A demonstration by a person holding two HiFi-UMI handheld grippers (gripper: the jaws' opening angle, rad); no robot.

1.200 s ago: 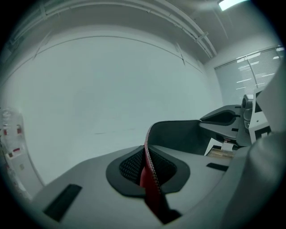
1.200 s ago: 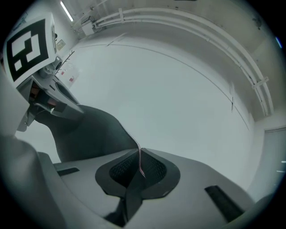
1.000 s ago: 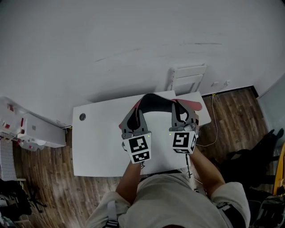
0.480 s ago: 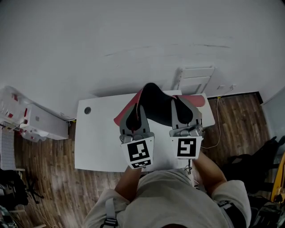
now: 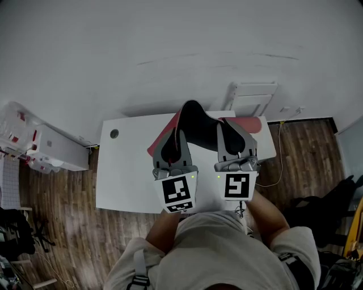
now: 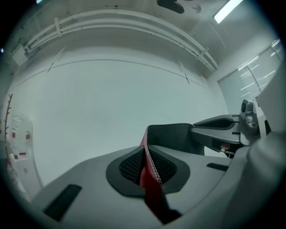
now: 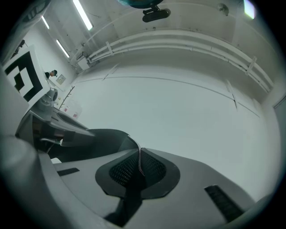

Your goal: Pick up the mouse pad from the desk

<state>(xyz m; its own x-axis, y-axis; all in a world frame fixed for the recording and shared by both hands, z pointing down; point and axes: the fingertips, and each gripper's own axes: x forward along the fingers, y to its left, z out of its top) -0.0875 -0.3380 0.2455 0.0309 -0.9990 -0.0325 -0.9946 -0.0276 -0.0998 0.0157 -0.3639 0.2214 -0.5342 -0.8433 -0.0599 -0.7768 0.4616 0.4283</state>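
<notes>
We worked under even, cool white light. The ceiling tubes [image 6: 228, 10] burned out to white glare in both gripper views, where the fisheye bowed the wall [image 6: 111, 98] and left the corners black. In the head view a soft shadow lay along the far edge of the desk [image 5: 127, 175], and the mouse pad [image 5: 195, 127] read as a dark, detailless mass. Edges were crisp.

I see the mouse pad [image 5: 198, 122] above the middle of the desk [image 5: 127, 175], my left gripper [image 5: 173, 145] and right gripper [image 5: 228, 143] clamped on it over the desk's near half, chair [image 5: 249, 96] behind the desk, bins [image 5: 42, 150] to its left
</notes>
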